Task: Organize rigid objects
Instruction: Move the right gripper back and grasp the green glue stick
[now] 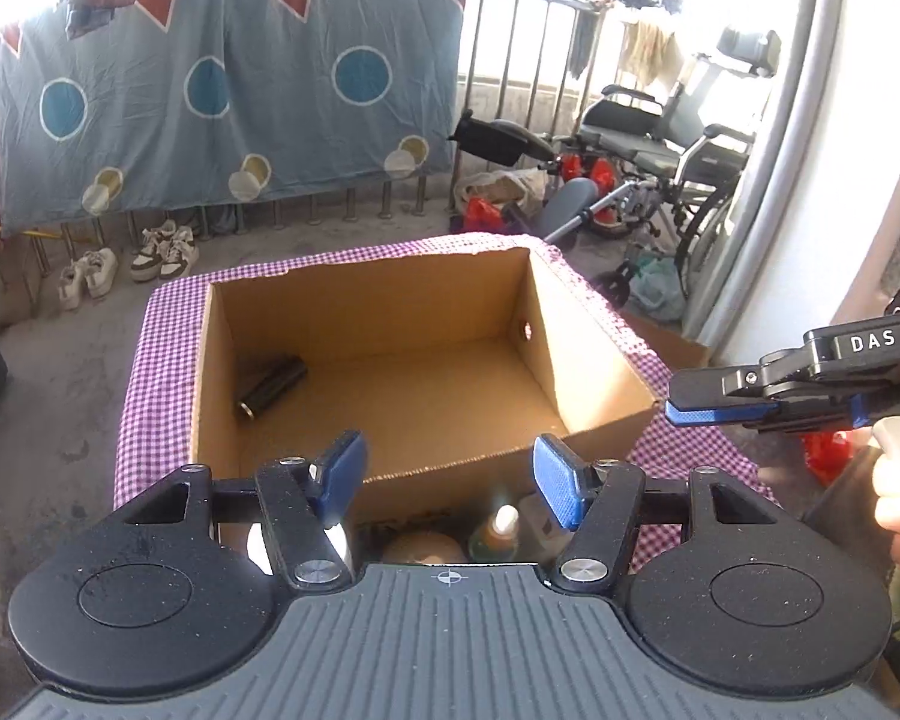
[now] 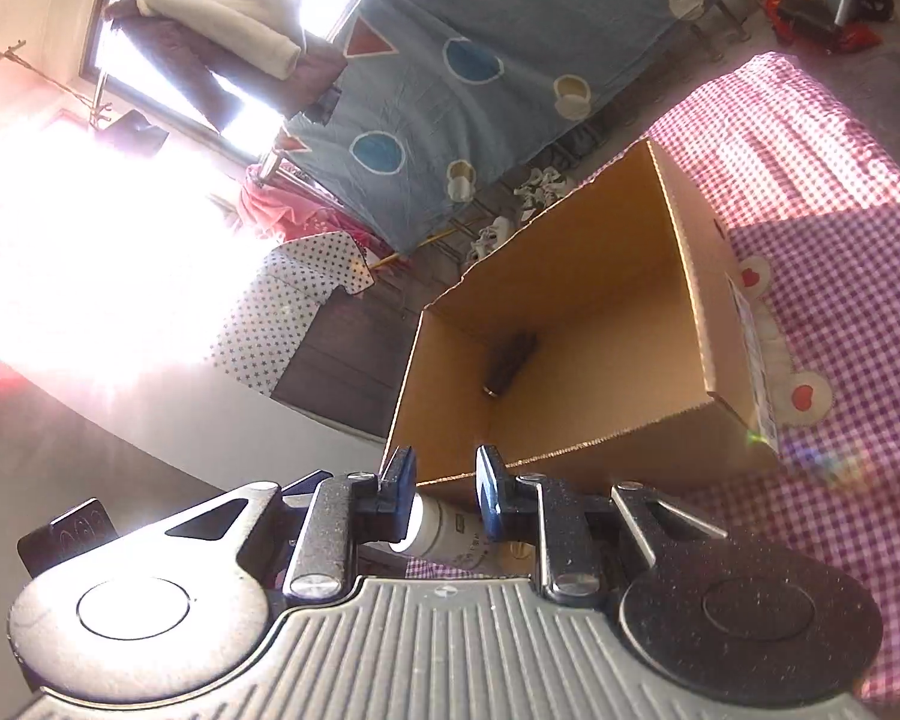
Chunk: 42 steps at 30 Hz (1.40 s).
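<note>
A dark tube (image 1: 272, 385) is seen lying in the cardboard box (image 1: 384, 300), at 9 o'clock. The left gripper (image 1: 450, 480) is held wide open. The right gripper (image 2: 447, 495) is partly open; a white bottle (image 2: 444, 531) lies below it.

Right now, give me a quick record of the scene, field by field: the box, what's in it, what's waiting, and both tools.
container: open cardboard box on a checkered cloth
inside box: one dark cylinder lying on its side near a corner
waiting items: small bottles in front of the box, partly hidden
left tool: open, nothing between its fingers, near the box's front edge
right tool: a white bottle lies between its fingers; contact unclear
</note>
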{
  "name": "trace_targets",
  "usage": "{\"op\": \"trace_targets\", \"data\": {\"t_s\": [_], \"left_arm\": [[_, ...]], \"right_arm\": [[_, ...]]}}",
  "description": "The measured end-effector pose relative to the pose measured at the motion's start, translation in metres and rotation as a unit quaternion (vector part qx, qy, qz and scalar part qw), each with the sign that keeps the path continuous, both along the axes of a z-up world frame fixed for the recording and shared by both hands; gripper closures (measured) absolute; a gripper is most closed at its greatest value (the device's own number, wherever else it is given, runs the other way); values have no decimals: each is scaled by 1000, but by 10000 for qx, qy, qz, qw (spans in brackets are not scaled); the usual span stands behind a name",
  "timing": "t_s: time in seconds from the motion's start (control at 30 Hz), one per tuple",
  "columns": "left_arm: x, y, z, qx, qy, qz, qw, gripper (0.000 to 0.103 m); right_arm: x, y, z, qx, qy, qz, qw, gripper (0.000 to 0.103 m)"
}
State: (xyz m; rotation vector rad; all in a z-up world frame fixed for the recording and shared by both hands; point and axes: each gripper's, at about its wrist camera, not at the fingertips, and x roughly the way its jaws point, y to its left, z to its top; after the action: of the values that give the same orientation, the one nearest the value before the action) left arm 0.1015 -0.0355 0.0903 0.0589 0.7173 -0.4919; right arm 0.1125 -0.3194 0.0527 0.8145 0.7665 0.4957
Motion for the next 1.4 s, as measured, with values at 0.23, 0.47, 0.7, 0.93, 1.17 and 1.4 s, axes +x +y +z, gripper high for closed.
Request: {"op": "trace_targets", "data": {"t_s": [0.23, 0.47, 0.7, 0.93, 1.17, 1.4], "left_arm": [[-29, -41, -61, 157, 459, -629, 9968, 42], [-21, -76, -102, 244, 852, -789, 9929, 43], [-23, -93, -109, 990, 149, -710, 9924, 44], [-21, -104, -123, 1641, 15, -934, 9820, 61], [-16, -110, -134, 1966, 204, -999, 9752, 77], [-14, -107, -134, 1692, 460, -986, 9796, 87]], "right_arm": [[-56, -17, -87, -68, 659, -781, 9947, 79], [-64, -12, -125, -117, 1091, -869, 9902, 79], [-47, -9, -125, -316, 1036, -756, 9912, 78], [-36, -7, -135, 79, 1102, -612, 9920, 78], [-22, 0, -147, 659, 1235, -422, 9893, 78], [-14, 3, -156, 850, 1365, -522, 9856, 78]]}}
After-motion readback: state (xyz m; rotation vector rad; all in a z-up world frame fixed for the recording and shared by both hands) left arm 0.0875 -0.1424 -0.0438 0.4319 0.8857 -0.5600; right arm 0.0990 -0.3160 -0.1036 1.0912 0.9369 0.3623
